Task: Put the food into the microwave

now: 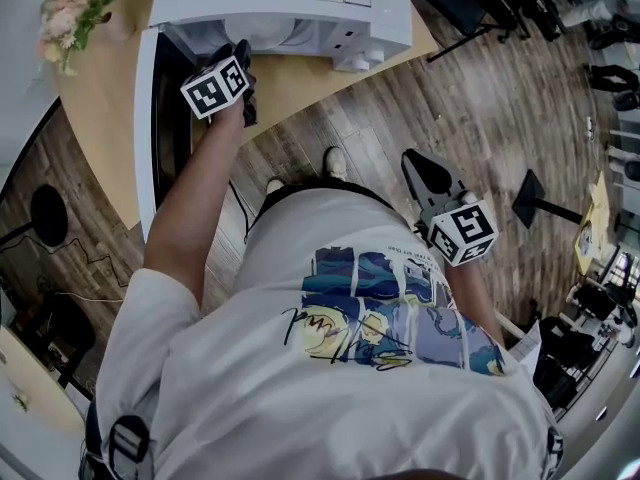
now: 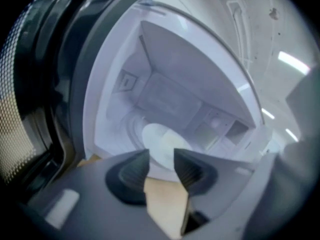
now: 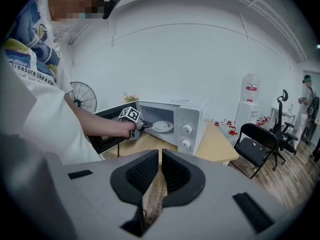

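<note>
The white microwave (image 3: 192, 115) stands on a wooden table (image 3: 216, 145) with its door (image 1: 150, 138) swung open to the left. A white plate (image 2: 161, 143) lies on the turntable inside; I cannot make out the food on it. My left gripper (image 2: 161, 160) is at the mouth of the cavity (image 2: 165, 69), open, with the plate's near rim just beyond its tips. The right gripper view shows this left gripper (image 3: 144, 126) reaching in toward the plate (image 3: 162, 126). My right gripper (image 3: 160, 156) is held back from the table, shut and with nothing in it.
A vase of flowers (image 1: 72, 18) stands at the table's far left corner. To the right of the table are a black folding chair (image 3: 257, 144) and a water dispenser (image 3: 250, 91). A fan (image 3: 85, 99) stands behind the table, and a person (image 3: 306, 99) at the far right.
</note>
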The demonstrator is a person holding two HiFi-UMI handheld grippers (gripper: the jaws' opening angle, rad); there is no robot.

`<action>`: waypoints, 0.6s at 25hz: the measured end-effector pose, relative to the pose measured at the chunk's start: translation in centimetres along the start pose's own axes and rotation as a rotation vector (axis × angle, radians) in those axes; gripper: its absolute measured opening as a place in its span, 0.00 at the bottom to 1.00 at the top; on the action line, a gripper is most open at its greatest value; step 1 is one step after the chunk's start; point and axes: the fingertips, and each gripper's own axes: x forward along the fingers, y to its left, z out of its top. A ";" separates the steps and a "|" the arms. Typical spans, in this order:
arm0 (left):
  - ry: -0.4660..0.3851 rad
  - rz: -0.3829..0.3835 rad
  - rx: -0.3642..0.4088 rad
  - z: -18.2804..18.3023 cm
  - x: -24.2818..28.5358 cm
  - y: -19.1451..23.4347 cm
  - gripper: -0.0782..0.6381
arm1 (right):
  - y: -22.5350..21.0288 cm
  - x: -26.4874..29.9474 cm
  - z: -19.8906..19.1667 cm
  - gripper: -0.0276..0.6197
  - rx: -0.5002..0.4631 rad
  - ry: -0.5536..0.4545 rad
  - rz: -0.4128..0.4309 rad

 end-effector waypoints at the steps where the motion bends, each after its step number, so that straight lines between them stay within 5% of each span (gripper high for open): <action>1: -0.002 -0.005 0.008 0.0 -0.3 -0.2 0.33 | 0.1 -0.1 0.0 0.08 -0.001 -0.003 0.002; 15: 0.017 -0.111 0.270 -1.5 -7.7 -3.4 0.32 | 3.9 -0.2 -0.2 0.07 -0.038 -0.036 0.086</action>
